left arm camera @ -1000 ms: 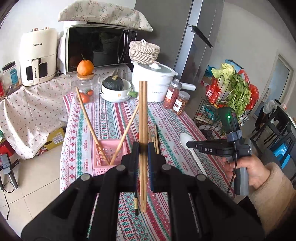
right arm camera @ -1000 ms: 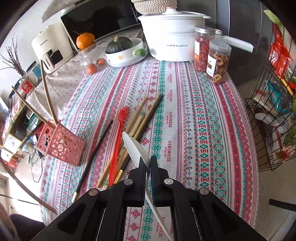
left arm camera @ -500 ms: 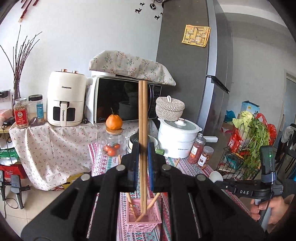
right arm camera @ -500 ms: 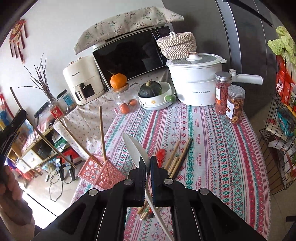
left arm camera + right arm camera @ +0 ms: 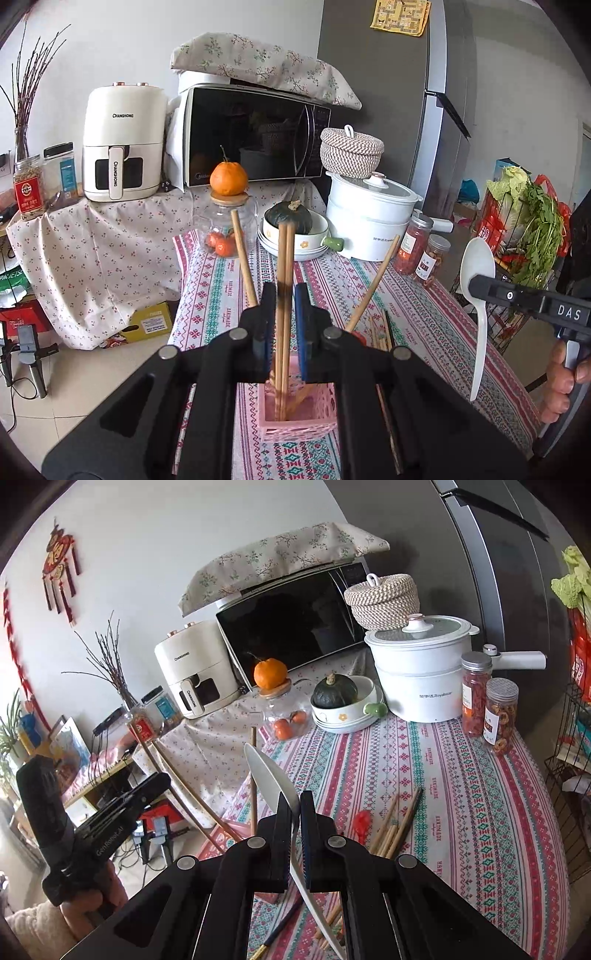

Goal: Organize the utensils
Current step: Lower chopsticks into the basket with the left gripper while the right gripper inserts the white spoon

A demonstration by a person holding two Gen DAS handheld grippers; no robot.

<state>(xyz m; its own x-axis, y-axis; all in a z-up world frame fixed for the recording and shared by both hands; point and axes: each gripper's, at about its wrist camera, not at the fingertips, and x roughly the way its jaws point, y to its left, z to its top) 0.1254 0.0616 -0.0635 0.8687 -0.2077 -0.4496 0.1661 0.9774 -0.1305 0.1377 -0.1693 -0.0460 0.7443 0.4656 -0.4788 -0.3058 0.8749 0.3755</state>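
Left gripper (image 5: 285, 325): a pair of wooden chopsticks (image 5: 285, 280) stands between its pads, long axis near vertical, tops toward the far end of the table, lower ends down inside the pink slotted basket (image 5: 299, 424). There seems to be a sliver of space between pads and sticks, but whether the jaws are pinching or have let go cannot be told. The sticks' mid-length is dark and blurred close to the lens.

Two more chopsticks already sit in the basket: one (image 5: 243, 258) leans up and left, one (image 5: 373, 284) leans up and right. The black gripper frame hides the basket's side walls, so only the front wall and part of the interior show.

Right gripper (image 5: 293, 834): clamped on a white plastic spoon (image 5: 271, 775). Bowl points up and away to the left, handle runs down and right out of the jaws, with its tip near the bottom edge of frame. In the left wrist view the same spoon (image 5: 478, 280) hangs bowl-up, well right of the basket.

On the patterned tablecloth (image 5: 461, 794), just beyond the right gripper, lie loose chopsticks (image 5: 397, 827) in a bundle with long axes running toward the far right, and a red spoon (image 5: 361, 823) partly hidden behind the gripper frame. A dark chopstick with a gold tip (image 5: 280, 928) lies lower down, partly hidden.
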